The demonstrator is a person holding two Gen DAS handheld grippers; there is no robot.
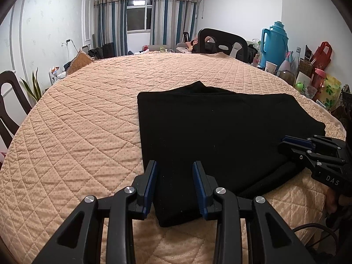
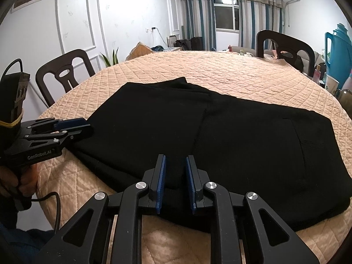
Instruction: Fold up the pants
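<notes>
Black pants [image 1: 220,127] lay flat on quilted peach cover [image 1: 88,110] of table, already doubled into a rough rectangle, near the front edge. Long axis ran left–right across both views; a narrower end poked out at the far side [image 2: 176,83], likely waistband or leg end, could not tell which. Seam and pocket outline visible toward right end in right wrist view. Near edge looked layered, thick.

Left gripper [image 1: 175,180] hovered low at near-left corner of pants, jaws apart, blue pads [image 1: 151,182] straddling fabric edge, nothing pinched yet. Right gripper [image 2: 175,180] same pose over near edge further right, jaws apart but narrower gap, fabric between pads, not clamped as far as visible. Probably set at two points along one edge so fold lifts evenly without sagging.

Judged: mid-task, one fold done, next grab-and-fold pending. Risk: catching top layer only.

Outward: dark chairs [image 2: 63,74] around table, blue thermos [image 1: 275,44] and clutter at right, striped curtains [image 1: 110,19] at window behind.
</notes>
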